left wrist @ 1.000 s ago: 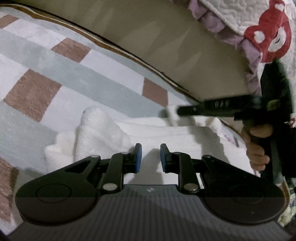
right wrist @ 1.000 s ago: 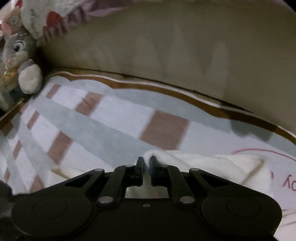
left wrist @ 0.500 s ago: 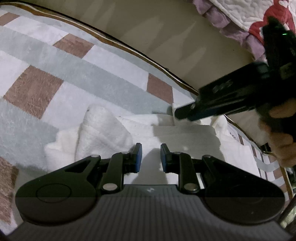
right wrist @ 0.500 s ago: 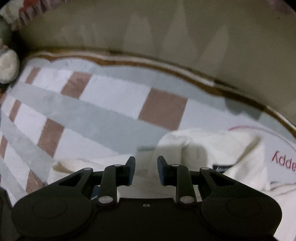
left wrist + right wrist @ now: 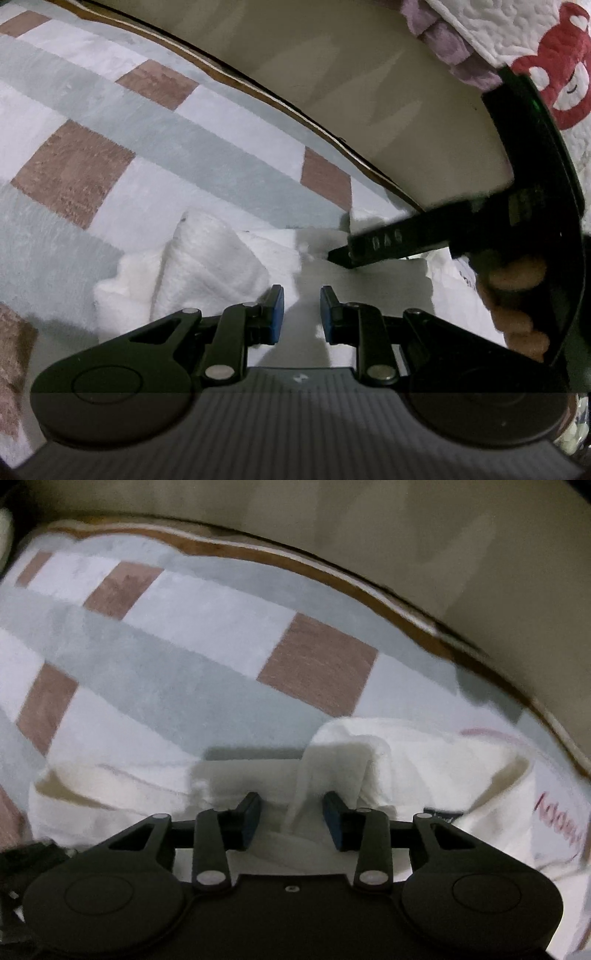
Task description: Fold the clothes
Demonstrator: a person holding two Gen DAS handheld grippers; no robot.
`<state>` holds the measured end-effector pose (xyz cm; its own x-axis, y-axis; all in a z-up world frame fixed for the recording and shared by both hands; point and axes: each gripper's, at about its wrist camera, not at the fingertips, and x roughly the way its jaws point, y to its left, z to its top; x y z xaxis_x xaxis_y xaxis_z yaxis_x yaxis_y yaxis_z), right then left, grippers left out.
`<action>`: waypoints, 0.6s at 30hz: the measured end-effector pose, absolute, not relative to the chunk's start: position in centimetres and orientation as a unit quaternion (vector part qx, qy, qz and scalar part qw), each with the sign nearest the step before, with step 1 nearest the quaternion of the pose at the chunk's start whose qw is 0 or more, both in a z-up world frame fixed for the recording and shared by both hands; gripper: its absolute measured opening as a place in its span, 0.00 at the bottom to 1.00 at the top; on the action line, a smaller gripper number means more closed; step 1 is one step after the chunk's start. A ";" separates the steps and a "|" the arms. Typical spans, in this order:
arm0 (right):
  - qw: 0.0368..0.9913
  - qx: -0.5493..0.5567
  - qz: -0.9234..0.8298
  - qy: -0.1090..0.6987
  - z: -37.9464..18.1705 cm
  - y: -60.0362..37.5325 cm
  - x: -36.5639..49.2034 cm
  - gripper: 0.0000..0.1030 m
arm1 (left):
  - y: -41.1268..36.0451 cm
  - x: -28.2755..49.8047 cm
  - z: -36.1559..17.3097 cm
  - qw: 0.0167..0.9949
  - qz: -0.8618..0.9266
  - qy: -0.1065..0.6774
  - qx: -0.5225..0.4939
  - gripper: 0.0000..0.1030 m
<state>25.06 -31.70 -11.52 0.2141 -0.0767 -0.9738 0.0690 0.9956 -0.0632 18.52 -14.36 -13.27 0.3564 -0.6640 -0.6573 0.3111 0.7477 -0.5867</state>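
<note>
White garment lying partly folded on a checked blanket, both grippers over it.

Left wrist view: the left gripper is hovering over the white garment, jaws slightly apart and gripping nothing; the right gripper, carried by a hand, is reaching in over the cloth. Right wrist view: the right gripper is opening, a raised fold of the white garment standing between its pads on the checked blanket.

Left claw hovers with jaws apart; right claw points steeply down, opening.
</note>
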 end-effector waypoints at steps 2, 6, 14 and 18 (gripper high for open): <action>0.790 -0.067 -0.037 0.608 -11.3 -30.9 24.2 0.04 | -14.1 18.5 -13.2 0.804 -0.301 0.479 -0.184 0.20; 0.832 -0.051 -0.035 0.551 -8.4 -33.5 22.4 0.04 | -13.8 18.7 -13.3 0.801 -0.298 0.482 -0.194 0.20; 0.855 -0.024 -0.001 0.517 -7.2 -39.5 20.8 0.04 | -13.7 18.8 -13.3 0.799 -0.301 0.484 -0.193 0.20; 0.849 -0.111 -0.001 0.517 -8.6 -37.8 21.9 0.05 | -13.6 18.9 -13.3 0.798 -0.300 0.485 -0.194 0.20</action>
